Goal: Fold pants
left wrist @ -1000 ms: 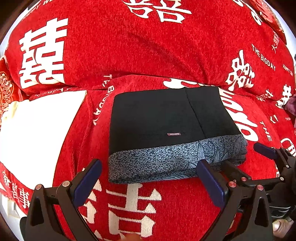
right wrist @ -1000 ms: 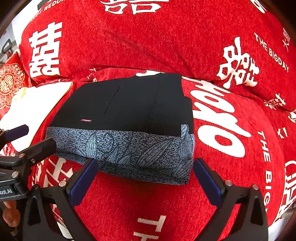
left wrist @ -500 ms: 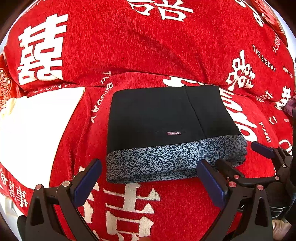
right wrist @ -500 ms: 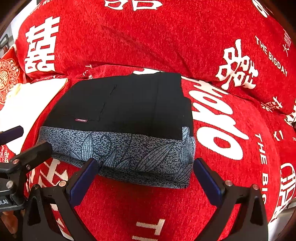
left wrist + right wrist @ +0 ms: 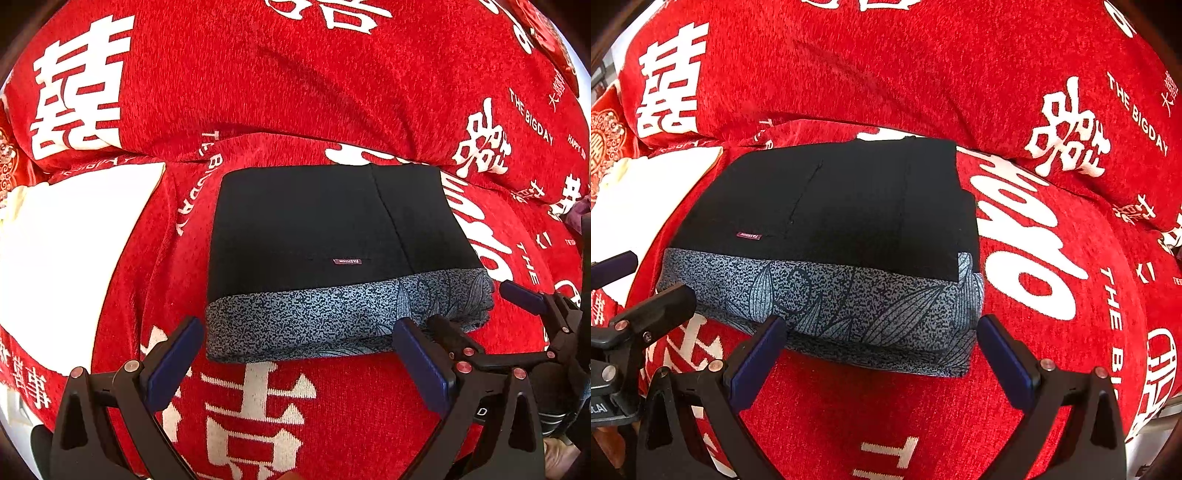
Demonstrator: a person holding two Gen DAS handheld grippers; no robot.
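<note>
The pants (image 5: 325,236) (image 5: 834,221) lie folded into a compact black rectangle with a blue-grey leaf-patterned band along the near edge and a small red label on top. They rest on a red sofa seat. My left gripper (image 5: 295,354) stands open just in front of the patterned band, with nothing between its fingers. My right gripper (image 5: 879,347) is open too, its blue pads straddling the near right part of the band without touching it. Each gripper shows at the other view's side edge.
The red sofa cover (image 5: 258,413) (image 5: 923,413) carries large white characters and "THE BIGDAY" lettering, and the back cushion (image 5: 295,81) rises right behind the pants. A white cloth (image 5: 70,258) (image 5: 646,199) lies to the left of the pants.
Both grippers have crept slightly closer to the pants and a little left. The pants have not moved, and both grippers stay open.
</note>
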